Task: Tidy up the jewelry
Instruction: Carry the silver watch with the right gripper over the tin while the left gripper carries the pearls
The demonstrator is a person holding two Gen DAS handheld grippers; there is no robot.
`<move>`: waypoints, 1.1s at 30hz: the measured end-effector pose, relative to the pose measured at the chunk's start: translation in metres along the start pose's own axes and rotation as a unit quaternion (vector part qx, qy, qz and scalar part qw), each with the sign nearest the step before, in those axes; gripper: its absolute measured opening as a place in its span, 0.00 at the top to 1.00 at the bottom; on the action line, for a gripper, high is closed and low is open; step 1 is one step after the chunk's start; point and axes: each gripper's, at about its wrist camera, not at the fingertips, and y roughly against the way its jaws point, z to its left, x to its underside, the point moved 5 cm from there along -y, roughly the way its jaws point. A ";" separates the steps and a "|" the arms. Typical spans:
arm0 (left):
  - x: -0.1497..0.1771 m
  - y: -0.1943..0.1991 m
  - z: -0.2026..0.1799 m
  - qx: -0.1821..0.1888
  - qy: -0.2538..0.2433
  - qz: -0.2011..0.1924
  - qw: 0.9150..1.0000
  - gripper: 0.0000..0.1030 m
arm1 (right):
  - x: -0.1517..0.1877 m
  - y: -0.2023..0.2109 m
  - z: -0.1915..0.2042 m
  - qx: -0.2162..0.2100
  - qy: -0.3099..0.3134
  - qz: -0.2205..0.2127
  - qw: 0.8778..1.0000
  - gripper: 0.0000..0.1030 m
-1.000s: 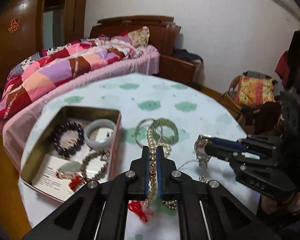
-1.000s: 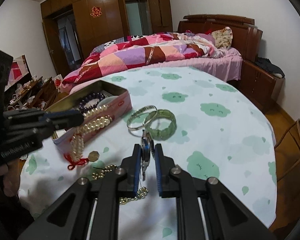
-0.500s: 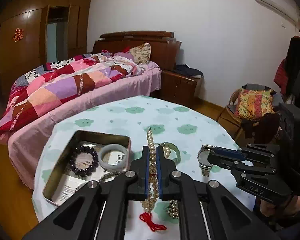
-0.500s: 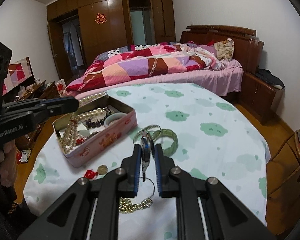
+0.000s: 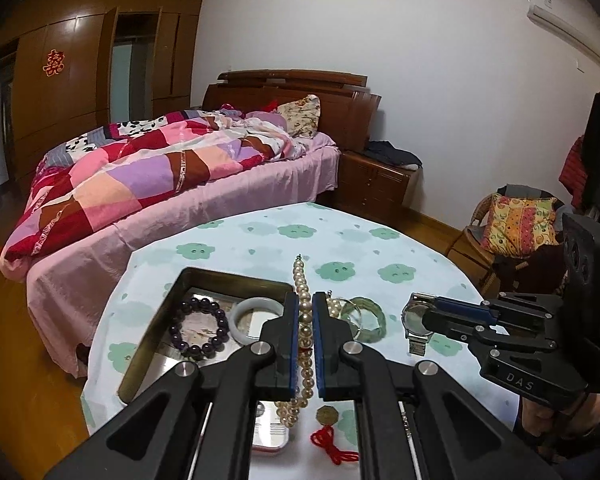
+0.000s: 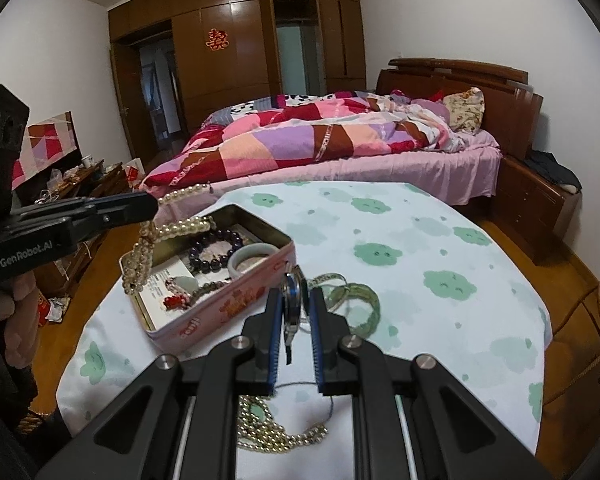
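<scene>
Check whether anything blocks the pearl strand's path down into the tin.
Nothing visible does. The left gripper holds the pearl strand over the tin, whose top is open. A purple bead bracelet and a white bangle already lie inside, with bare floor beside them.

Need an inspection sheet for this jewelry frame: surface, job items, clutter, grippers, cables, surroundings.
Surface: round table under a white cloth with green cloud print.
Job's things: open pink tin holds a purple bead bracelet, a pale jade bangle and smaller pieces; green bangle and gold bead chain lie on the cloth.
Clutter: red knot charm on the cloth.
Grippers: left gripper shut on a pearl necklace; right gripper shut on a wristwatch.
Cables: nothing seen.
Surroundings: bed with patchwork quilt, wooden wardrobe.
</scene>
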 end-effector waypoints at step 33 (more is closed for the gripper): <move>0.013 -0.014 0.067 -0.055 0.047 0.018 0.997 0.95 | -0.040 -0.049 0.081 -0.078 0.063 -0.001 0.995 0.85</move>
